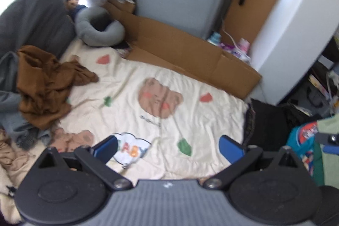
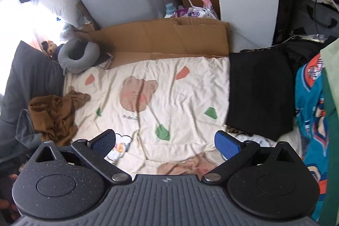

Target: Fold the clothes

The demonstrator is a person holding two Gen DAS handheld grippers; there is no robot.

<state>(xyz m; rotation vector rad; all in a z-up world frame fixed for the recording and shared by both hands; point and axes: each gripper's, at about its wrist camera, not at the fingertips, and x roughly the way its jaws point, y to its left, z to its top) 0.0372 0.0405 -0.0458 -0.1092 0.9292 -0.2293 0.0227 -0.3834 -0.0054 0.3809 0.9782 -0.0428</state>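
Both tools, left (image 1: 168, 148) and right (image 2: 165, 142), hang wide and empty; crumpled brown garment (image 2: 54, 114) waits at the blanket's (image 2: 180, 99) left edge, unfolded.

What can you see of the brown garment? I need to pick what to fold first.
The brown garment is a thin, soft-looking rust-brown cloth, crumpled in a loose heap, unfolded. It lies at the left edge of the cream blanket, partly on grey clothes, one twisted end reaching toward the middle. Neither gripper touches it.
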